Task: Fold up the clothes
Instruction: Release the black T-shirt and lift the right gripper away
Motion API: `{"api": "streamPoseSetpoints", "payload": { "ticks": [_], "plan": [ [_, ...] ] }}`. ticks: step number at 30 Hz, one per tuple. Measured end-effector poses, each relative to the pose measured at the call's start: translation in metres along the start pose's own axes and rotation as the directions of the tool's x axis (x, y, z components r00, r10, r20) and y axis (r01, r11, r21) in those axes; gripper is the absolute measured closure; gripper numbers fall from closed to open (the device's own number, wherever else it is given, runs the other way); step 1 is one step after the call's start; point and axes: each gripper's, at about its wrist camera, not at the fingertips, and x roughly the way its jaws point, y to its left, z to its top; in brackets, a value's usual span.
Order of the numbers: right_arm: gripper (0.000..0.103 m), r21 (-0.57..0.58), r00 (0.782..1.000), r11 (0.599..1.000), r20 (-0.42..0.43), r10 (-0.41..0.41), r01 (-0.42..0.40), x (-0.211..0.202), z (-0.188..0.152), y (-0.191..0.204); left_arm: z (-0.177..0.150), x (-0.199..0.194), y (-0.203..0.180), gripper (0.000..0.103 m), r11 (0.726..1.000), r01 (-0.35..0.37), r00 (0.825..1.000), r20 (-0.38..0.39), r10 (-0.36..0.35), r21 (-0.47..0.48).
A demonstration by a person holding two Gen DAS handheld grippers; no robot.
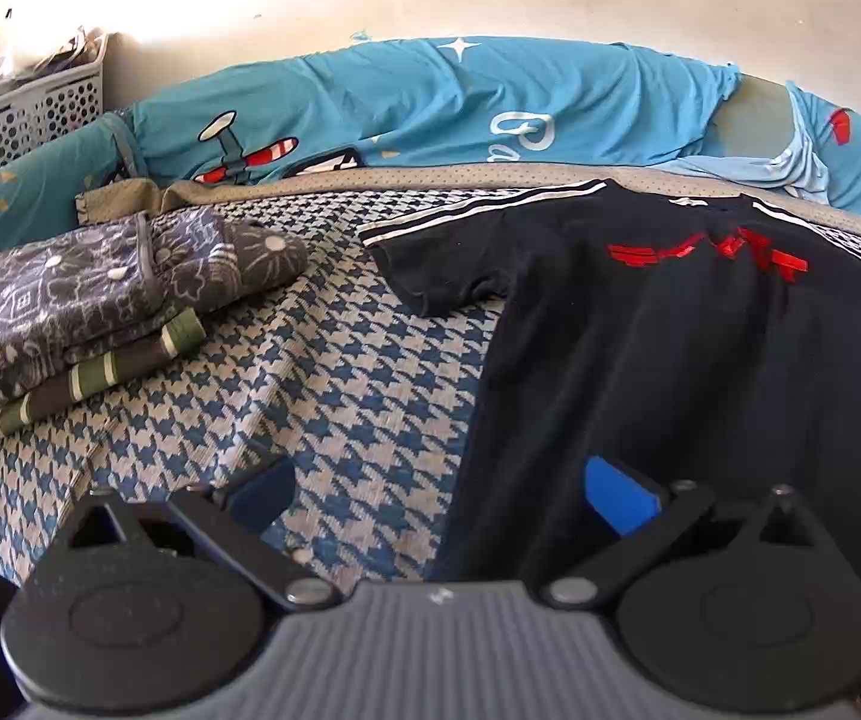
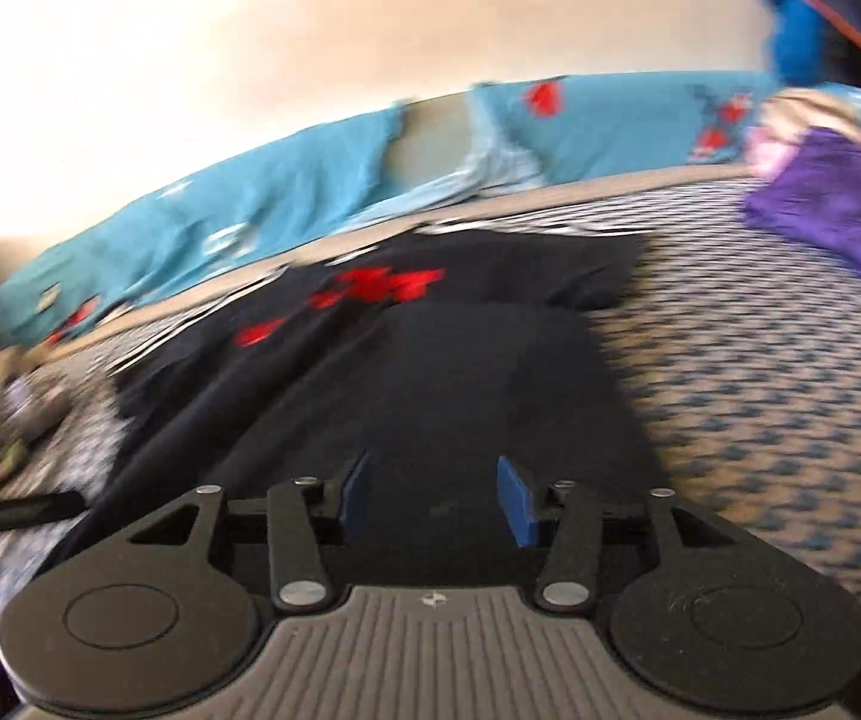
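A black T-shirt (image 1: 670,360) with a red chest print and white shoulder stripes lies spread flat on the houndstooth bed cover (image 1: 340,372), collar towards the far side. My left gripper (image 1: 442,495) is open wide near the shirt's lower left edge, one blue pad over the cover and the other over the black cloth, nothing gripped. The right wrist view is blurred. In it the same T-shirt (image 2: 430,372) has a panel of its right side lying folded over its body. My right gripper (image 2: 436,498) hovers above the lower part of the shirt, open, with only black fabric showing behind the gap.
A stack of folded clothes (image 1: 100,300) sits on the left of the bed. Behind it stands a white perforated basket (image 1: 28,114). Blue printed bedding (image 1: 430,102) lies bunched along the wall. A purple cloth (image 2: 838,210) lies at the far right.
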Motion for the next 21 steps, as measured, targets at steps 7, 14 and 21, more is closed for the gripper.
{"api": "streamPoseSetpoints", "payload": {
  "ticks": [7, 14, 21],
  "plan": [
    [0.049, 0.081, 0.979, 0.977, 0.033, -0.201, 0.198, -0.002, 0.005, -0.03, -0.003, -0.003, -0.008, 0.0, 0.999, 0.019, 1.0, 0.014, -0.019, 0.039],
    [0.042, 0.101, 0.971, 0.966, 0.005, -0.238, 0.236, 0.007, 0.007, -0.038, -0.007, -0.003, -0.015, 0.0, 0.997, 0.037, 0.999, 0.006, -0.038, 0.065],
    [0.036, 0.171, 0.972, 0.957, -0.027, -0.234, 0.235, 0.013, 0.002, -0.047, -0.011, -0.003, -0.02, 0.0, 0.995, 0.044, 0.999, 0.0, -0.044, 0.086]
  ]
}}
